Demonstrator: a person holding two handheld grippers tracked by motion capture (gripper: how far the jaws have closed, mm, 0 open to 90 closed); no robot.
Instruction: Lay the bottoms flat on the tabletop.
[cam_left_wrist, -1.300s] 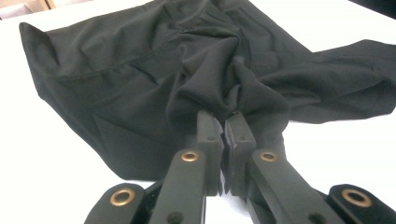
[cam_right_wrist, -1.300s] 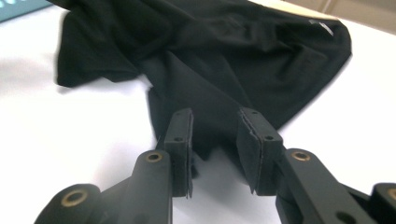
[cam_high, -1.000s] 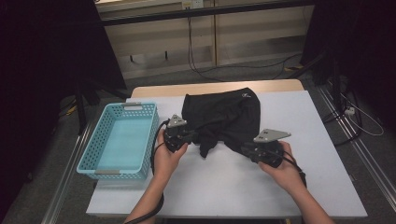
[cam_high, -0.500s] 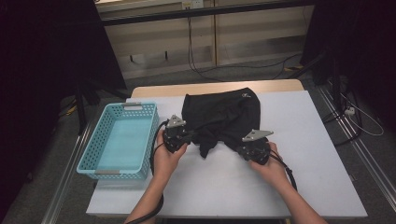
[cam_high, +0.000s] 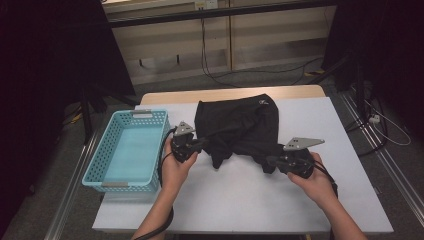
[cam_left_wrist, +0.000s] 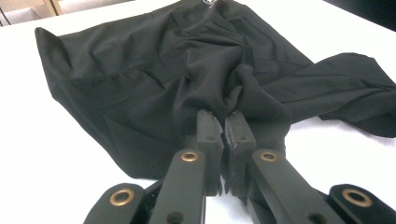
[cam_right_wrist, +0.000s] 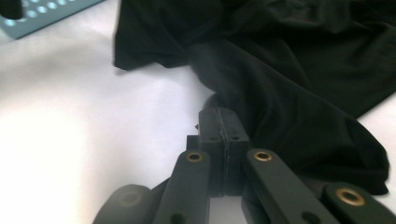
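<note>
The white counter (cam_high: 240, 200) carries a black garment (cam_high: 237, 127), spread at its far middle with the near hem bunched toward the person. A blue basket (cam_high: 112, 172) stands just beside it on the left, empty.

The garment is thin, soft cloth: light, limp, likely to sag and slide between grips, so hold it at the outer hem corners, well apart.

The left tool (cam_left_wrist: 223, 133) is clamped on a fold at the garment's near left edge. The right tool (cam_right_wrist: 223, 123) has just been closing; its jaws now meet on the near right hem, though how much cloth is caught is hard to judge.

Against the frame a second ago, the right tool has shifted slightly; the left tool is unmoved.
</note>
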